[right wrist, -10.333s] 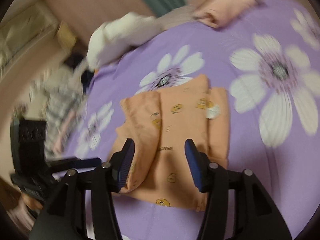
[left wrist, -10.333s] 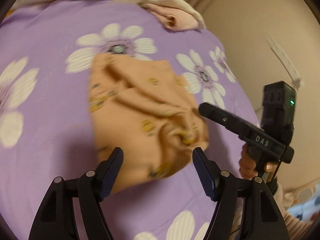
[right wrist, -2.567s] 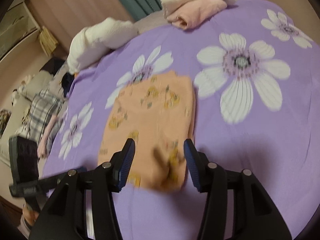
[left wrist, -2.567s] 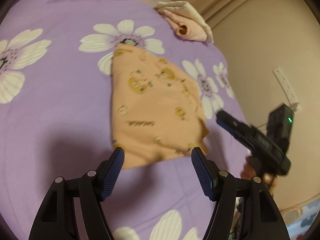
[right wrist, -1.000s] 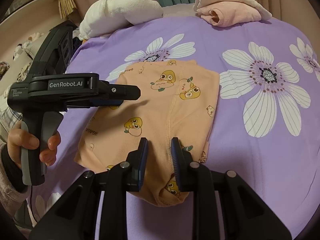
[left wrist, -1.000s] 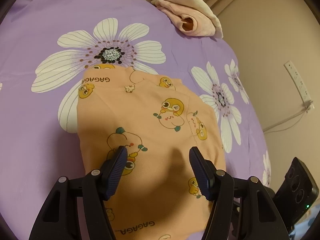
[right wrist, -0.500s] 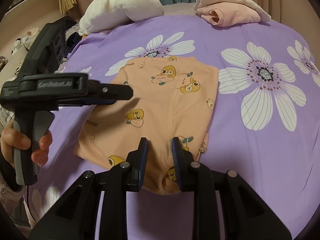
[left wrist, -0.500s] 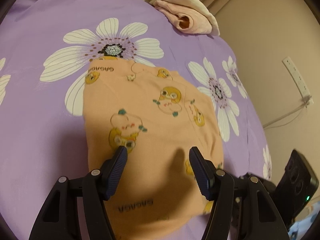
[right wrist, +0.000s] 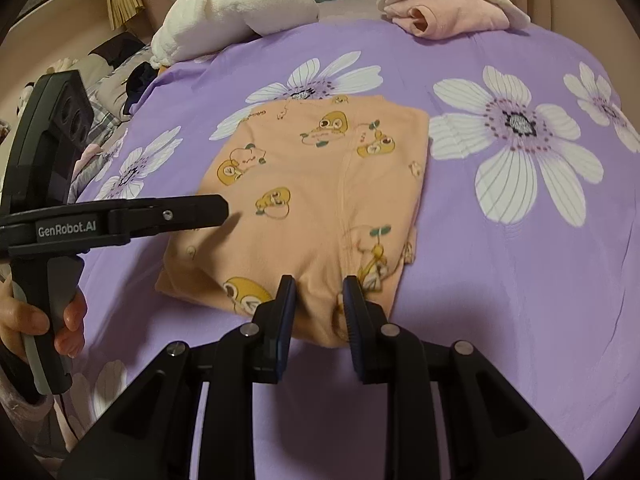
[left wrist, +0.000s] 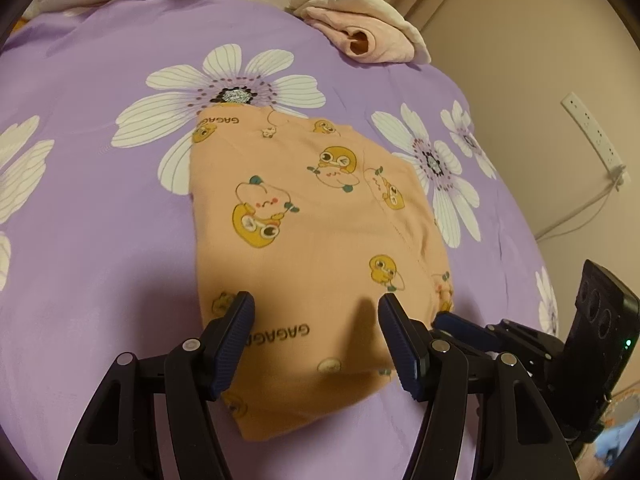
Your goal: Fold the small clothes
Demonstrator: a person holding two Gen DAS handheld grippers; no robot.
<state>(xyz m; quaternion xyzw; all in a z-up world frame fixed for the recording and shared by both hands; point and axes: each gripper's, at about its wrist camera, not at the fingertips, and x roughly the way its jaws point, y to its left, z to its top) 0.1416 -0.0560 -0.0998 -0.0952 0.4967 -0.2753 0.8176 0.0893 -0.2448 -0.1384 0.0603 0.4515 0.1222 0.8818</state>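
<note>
The folded peach cotton garment with yellow duck prints (left wrist: 316, 236) lies flat on the purple flowered bedsheet (left wrist: 92, 208). The left tool (left wrist: 316, 312) hovers over its near edge, fingers spread wide. The right tool (right wrist: 318, 300) pinches the garment's near fold.

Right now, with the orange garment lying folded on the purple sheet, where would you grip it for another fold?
Probably the near edge of the orange garment, from the camera side. It lies flat with its near hem puckered between the right claw, whose jaws are narrowed around that hem. The left claw is open over the near-left part; that corner is the natural second grip.
</note>
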